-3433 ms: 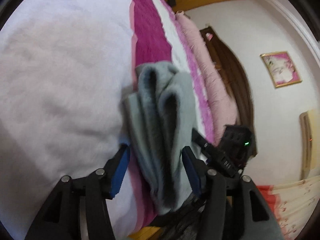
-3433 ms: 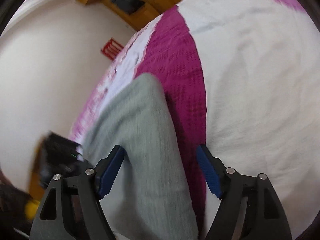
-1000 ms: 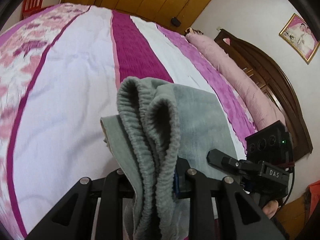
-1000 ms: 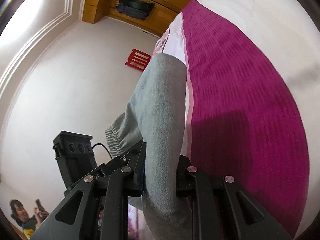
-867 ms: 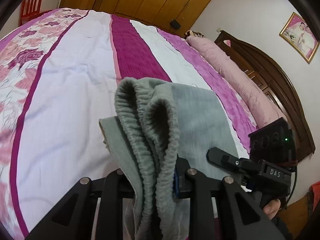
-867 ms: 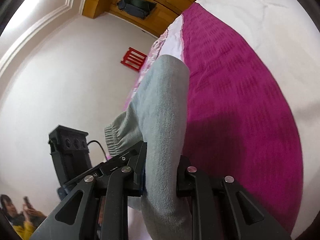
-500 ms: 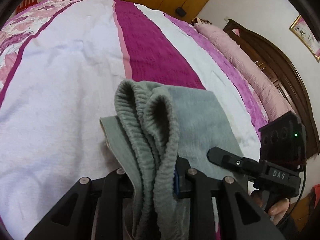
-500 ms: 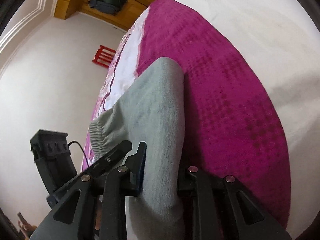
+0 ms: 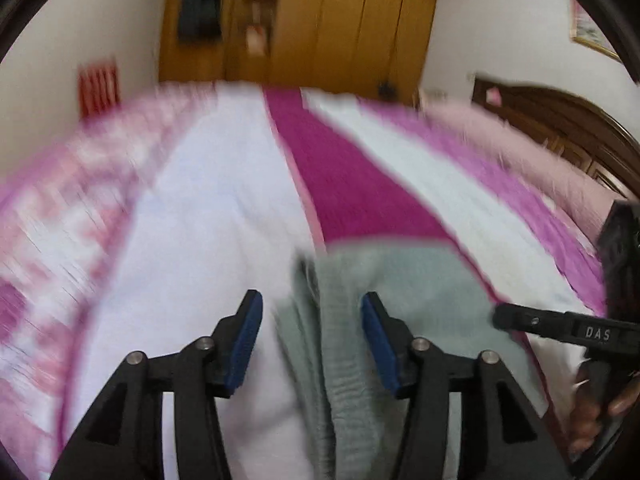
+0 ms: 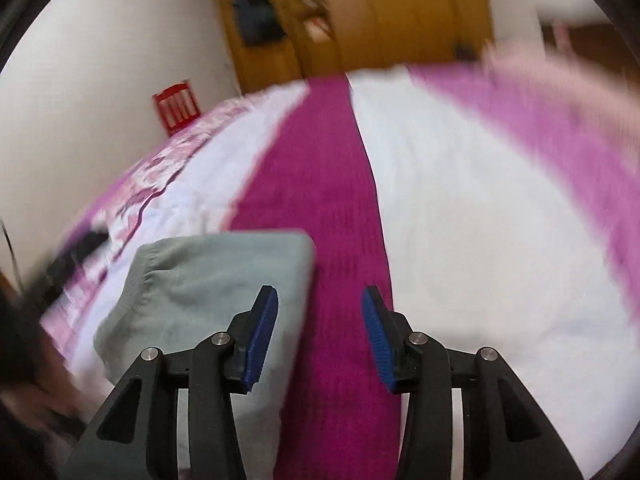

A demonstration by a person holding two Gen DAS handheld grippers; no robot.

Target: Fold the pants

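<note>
Left wrist view: my left gripper [image 9: 311, 334] has just been opening, and its blue pads [image 9: 245, 340] now stand apart with the ribbed waistband edge of the folded grey pants [image 9: 404, 280] lying between them; I see a gap on either side, so nothing is pinched. The pants rest on the bedspread [image 9: 200, 220], stretching ahead and to the right of this gripper, their far edge across the magenta stripe [image 9: 344, 184]. Further right the other tool's black finger, marked DAS, reaches in over the fabric.

On the right wrist view, my right gripper [image 10: 319, 332] has likewise just been spreading. Its jaws are parted over the magenta stripe with only bedspread between them. The pants [image 10: 208, 284] lie to its left, their right edge under the left pad [image 10: 260, 336]; contact is unclear through the blur.
</note>
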